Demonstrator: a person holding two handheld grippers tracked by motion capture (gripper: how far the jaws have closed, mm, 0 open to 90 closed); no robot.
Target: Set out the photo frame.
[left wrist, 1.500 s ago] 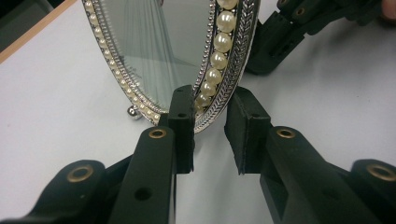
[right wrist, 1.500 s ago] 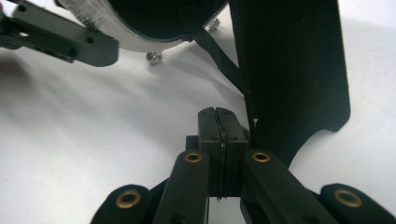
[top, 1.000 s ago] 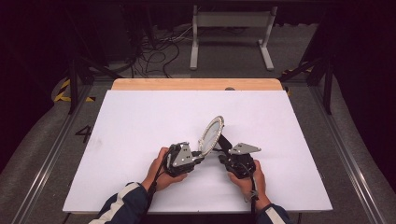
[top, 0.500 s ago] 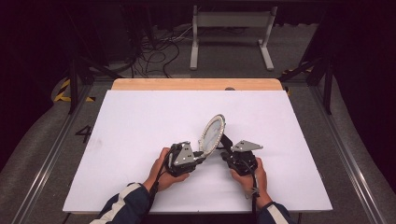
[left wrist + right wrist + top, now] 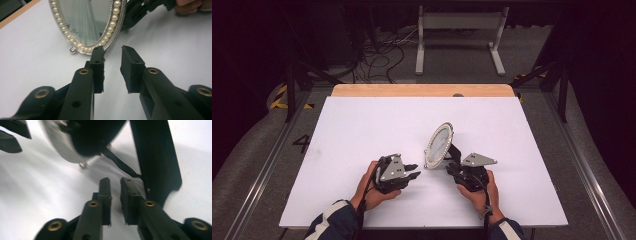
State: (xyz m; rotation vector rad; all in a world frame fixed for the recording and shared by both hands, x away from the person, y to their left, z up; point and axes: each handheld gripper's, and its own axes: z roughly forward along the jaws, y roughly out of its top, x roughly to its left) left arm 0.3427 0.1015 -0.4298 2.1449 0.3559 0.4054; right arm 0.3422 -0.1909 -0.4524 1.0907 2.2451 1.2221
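While hands rest low — left claw level.

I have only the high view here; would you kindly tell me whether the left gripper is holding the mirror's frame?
Observer: No. In the left gripper view the left gripper has just been opening its jaws, and nothing is between them. The mirror has its pearl rim just past the tips.
Operator: Thank you. Is the right gripper gripping anything behind it?
Observer: No. The right gripper has just been opening its jaws too, and the gap is empty. The black stand rises close beside one jaw.
Operator: What does the frame rest on?
Observer: A small metal foot under the rim sits on the table.
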